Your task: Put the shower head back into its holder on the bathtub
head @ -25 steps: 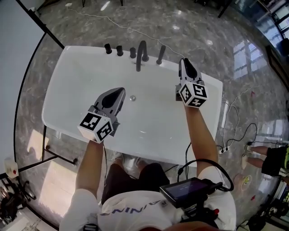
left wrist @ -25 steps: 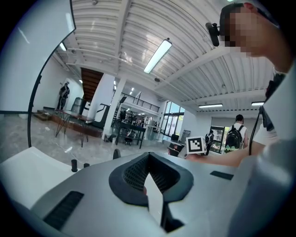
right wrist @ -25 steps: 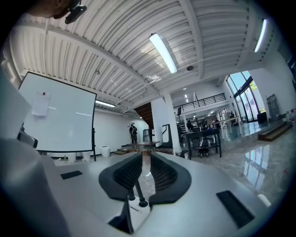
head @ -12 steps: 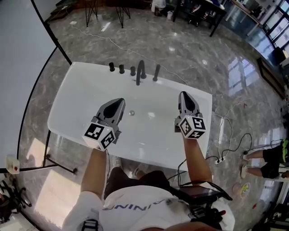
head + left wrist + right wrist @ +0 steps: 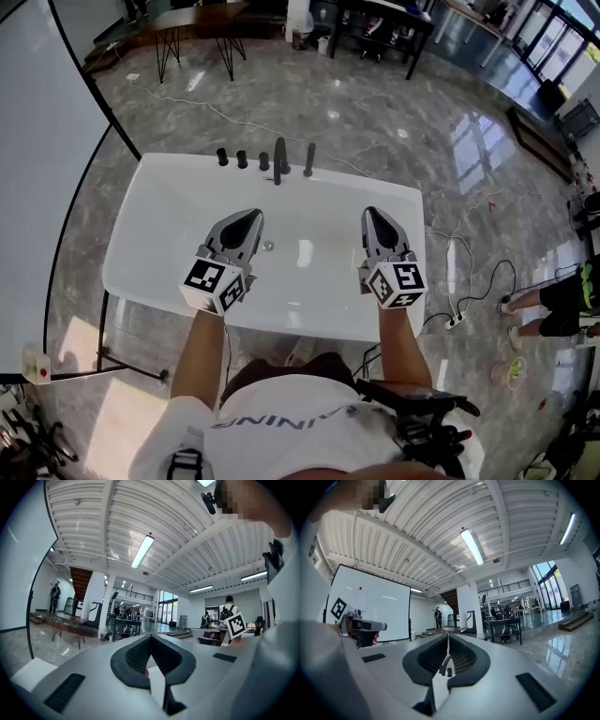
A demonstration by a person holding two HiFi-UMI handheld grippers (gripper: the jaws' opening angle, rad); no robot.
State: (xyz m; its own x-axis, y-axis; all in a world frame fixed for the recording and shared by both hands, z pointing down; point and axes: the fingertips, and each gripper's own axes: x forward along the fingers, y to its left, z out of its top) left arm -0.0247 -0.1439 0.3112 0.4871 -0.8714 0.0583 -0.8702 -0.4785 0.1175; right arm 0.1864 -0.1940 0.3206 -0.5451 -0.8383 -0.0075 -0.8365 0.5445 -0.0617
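Observation:
The white bathtub [image 5: 120, 267] lies below me in the head view. On its far rim stand two dark knobs [image 5: 232, 157], a dark spout [image 5: 279, 155] and the slim dark shower head [image 5: 308, 159], upright just right of the spout. My left gripper [image 5: 251, 215] hovers over the tub's left half, shut and empty; its jaws [image 5: 150, 637] meet at the tip. My right gripper [image 5: 372, 213] hovers over the right half. Its jaws [image 5: 447, 637] have just been closing with nothing between them and now stand shut. Both grippers are well short of the far rim.
A drain [image 5: 268, 246] shows in the tub floor between the grippers. A whiteboard [image 5: 37, 141] stands on the left. Cables and a power strip [image 5: 457, 319] lie on the marble floor to the right, near a person's legs [image 5: 553, 309]. Dark tables [image 5: 375, 19] stand far behind.
The right gripper has drawn back from beside the shower head on the far rim toward me. The left gripper has also pulled back a little. The shower head has stayed upright on the rim.

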